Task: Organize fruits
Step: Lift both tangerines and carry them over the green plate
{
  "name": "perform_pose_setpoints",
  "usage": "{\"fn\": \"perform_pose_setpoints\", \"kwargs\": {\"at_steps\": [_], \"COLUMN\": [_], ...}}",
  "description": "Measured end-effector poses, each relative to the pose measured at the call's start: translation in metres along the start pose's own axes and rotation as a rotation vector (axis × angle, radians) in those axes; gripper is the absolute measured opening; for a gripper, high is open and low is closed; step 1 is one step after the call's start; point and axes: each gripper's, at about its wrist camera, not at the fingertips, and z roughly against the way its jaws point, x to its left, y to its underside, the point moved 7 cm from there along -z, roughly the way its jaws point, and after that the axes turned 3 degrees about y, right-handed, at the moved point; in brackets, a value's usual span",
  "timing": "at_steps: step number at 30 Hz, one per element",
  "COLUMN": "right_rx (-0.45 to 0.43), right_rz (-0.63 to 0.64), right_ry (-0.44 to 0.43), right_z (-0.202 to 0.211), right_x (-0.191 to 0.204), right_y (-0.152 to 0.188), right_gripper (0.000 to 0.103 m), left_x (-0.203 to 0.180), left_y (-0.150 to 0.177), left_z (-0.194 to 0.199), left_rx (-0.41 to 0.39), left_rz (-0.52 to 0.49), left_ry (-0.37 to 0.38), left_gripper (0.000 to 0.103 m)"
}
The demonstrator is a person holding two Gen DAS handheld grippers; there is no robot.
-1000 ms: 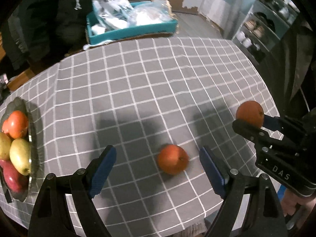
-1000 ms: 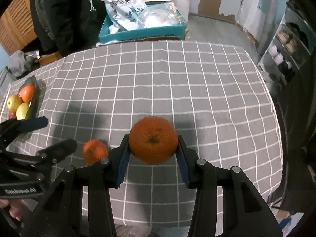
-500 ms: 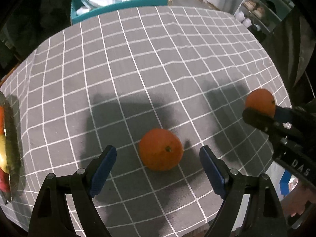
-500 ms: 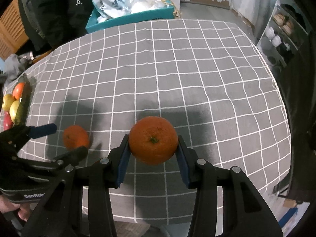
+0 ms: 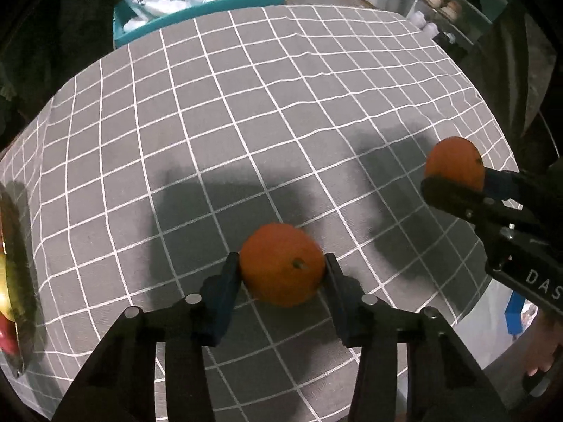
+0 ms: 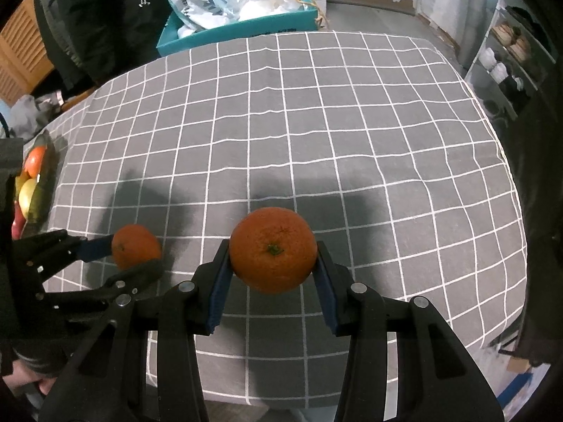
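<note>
Since both claws point steeply down, we've each fruit pinched side-on w/ pads level across its middle. Our left gripper (image 5: 282,274) has clamped onto an orange (image 5: 282,269) that looks to sit on the cloth; our right gripper (image 6: 272,263) is closed round another orange (image 6: 273,249), prob. clear of it. Fruit bowl (image 6: 37,190) waits at the left edge, well apart. Table (image 6: 316,123) wears grey checked cloth; teal box (image 6: 246,33) beyond, shoe shelves (image 6: 506,56) at the right.

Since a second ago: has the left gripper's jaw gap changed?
Yes. The left gripper stood wide open on either side of the orange on the checked tablecloth; now its pads press both sides of that orange.
</note>
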Motion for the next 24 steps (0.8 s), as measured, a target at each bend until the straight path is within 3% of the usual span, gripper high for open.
{"fn": "perform_pose_setpoints", "kwargs": {"at_steps": [24], "right_rx": [-0.218], "right_rz": [0.07], "right_ry": [0.032], "right_z": [0.071], "right_x": [0.027], "right_y": [-0.039], "right_gripper": [0.043], "left_x": [0.022], "left_y": [-0.027], "left_z": [0.091], "left_rx": [-0.208], "left_rz": [0.038], "left_ry": [-0.01], "left_gripper": [0.046]}}
